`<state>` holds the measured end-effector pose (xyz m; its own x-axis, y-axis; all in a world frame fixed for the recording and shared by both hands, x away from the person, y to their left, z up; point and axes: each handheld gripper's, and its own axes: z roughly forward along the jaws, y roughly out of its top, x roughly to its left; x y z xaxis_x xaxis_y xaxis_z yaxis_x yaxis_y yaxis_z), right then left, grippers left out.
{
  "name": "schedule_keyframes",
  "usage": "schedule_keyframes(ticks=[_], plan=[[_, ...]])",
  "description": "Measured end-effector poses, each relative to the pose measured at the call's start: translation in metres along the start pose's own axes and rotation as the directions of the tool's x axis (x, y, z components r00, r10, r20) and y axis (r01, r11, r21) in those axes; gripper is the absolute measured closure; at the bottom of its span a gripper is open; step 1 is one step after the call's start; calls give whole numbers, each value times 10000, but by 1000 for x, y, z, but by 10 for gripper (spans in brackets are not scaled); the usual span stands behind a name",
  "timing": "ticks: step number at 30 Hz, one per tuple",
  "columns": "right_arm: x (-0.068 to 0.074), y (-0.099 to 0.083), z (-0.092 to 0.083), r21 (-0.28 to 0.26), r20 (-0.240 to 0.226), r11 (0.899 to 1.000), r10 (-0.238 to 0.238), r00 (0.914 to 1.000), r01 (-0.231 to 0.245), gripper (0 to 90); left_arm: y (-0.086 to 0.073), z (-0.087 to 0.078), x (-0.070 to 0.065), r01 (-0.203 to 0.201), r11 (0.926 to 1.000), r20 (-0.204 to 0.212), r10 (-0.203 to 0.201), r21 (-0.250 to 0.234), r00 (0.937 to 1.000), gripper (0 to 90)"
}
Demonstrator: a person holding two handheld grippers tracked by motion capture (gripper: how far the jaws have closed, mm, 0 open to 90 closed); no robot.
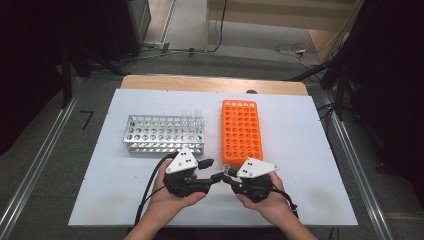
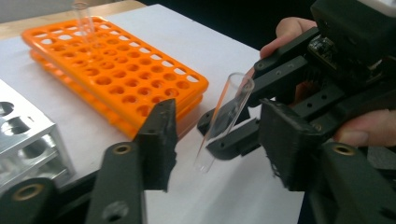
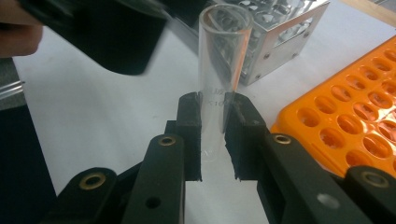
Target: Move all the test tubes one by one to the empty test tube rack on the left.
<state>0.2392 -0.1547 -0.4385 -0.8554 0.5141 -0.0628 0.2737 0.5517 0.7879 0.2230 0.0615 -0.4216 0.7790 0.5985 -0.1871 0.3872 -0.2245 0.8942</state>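
Note:
My right gripper (image 3: 214,135) is shut on a clear glass test tube (image 3: 222,60), pads pressing its lower part, open mouth up. In the high view both grippers meet near the table's front, the tube (image 1: 226,169) between them. My left gripper (image 2: 222,140) faces the right one with its jaws on either side of the tilted tube (image 2: 226,116), a gap showing at each pad. The orange rack (image 1: 242,131) stands just behind the grippers. A metal rack (image 1: 160,134) stands to its left.
A few clear tubes (image 1: 192,117) stand at the metal rack's right end. One more tube (image 2: 84,18) stands in the orange rack (image 2: 116,70). A white sheet (image 1: 300,150) covers the table. Both hands rest near its front edge.

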Motion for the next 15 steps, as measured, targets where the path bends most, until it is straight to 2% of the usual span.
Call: schedule_keyframes(ticks=[4, 8, 10, 15], plan=[[4, 1, 2, 138, -19, 9998, -172, 9998, 173, 745, 3, 6, -4, -176, 9998, 54, 175, 96, 9998, 558], [7, 2, 3, 184, -130, 9993, -314, 9994, 316, 744, 6, 10, -7, -391, 9989, -107, 394, 262, 9992, 614], [8, 2, 3, 182, -150, 9994, -307, 9994, 309, 744, 6, 12, -7, -463, 9981, -238, 473, 410, 9986, 649], [7, 3, 3, 249, -103, 9995, -195, 9998, 198, 744, 7, 13, -8, -486, 9975, -164, 494, 509, 9986, 714]])
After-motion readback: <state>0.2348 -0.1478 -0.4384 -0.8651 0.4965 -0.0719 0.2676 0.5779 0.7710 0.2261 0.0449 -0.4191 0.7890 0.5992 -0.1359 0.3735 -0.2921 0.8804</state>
